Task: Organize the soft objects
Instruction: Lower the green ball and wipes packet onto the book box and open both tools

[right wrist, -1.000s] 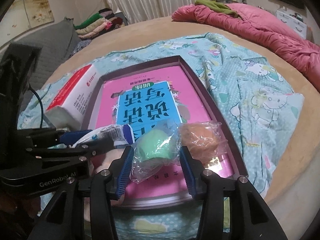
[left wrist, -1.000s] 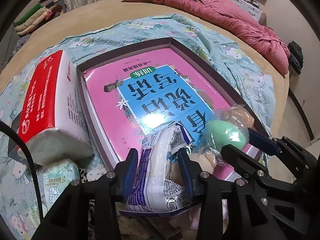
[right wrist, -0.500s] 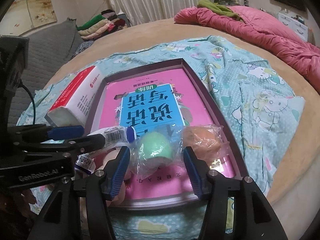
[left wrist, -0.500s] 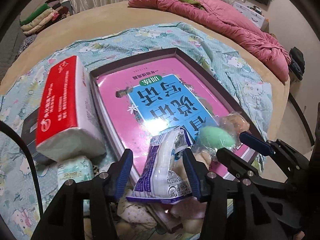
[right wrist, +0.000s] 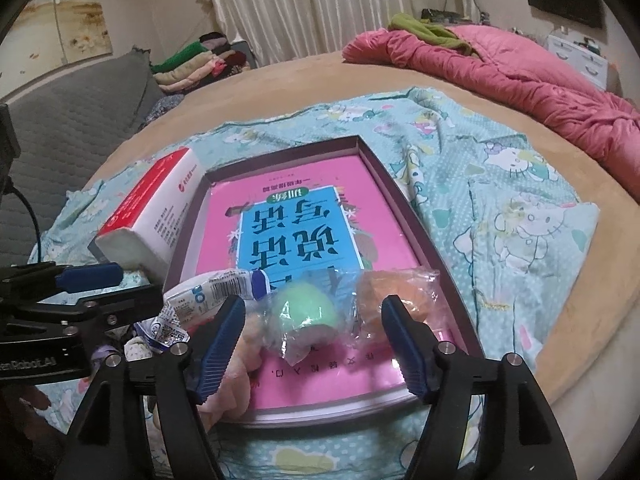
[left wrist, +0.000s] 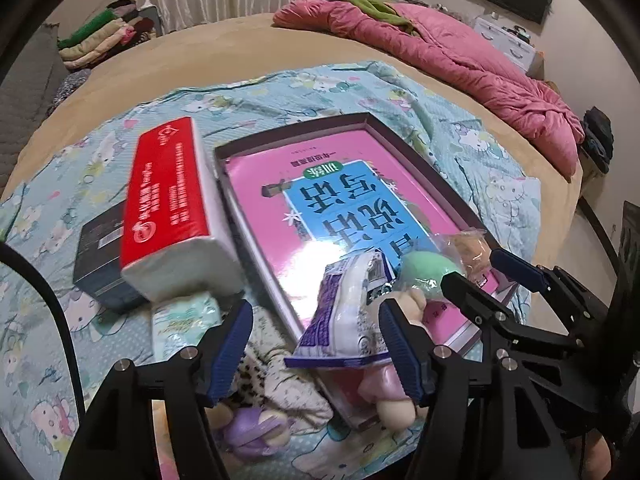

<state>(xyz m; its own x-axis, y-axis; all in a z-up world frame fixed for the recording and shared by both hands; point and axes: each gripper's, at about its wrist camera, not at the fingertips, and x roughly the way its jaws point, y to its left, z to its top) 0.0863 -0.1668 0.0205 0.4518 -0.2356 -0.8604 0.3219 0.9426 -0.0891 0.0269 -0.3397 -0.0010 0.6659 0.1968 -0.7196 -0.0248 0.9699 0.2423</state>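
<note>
At lower centre of both wrist views, we hold the left gripper (left wrist: 316, 344) and right gripper (right wrist: 312, 340) spread wide — released, gripping nothing. The purple-and-white plastic packet (left wrist: 346, 316) and clear bag of green and orange foam balls (right wrist: 344, 312) rest on the shallow purple-rimmed tray (right wrist: 404, 200), where soft items are probably being gathered.

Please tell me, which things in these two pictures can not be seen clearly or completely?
- Plush toy, left wrist view: mostly hidden under the purple-white packet and the left gripper.
- Dark box, left wrist view: partly covered by the red tissue pack; label too small.
- Orange item in the clear bag, right wrist view: blurred by wrinkled plastic.
- Packet print, both views: too small.
</note>
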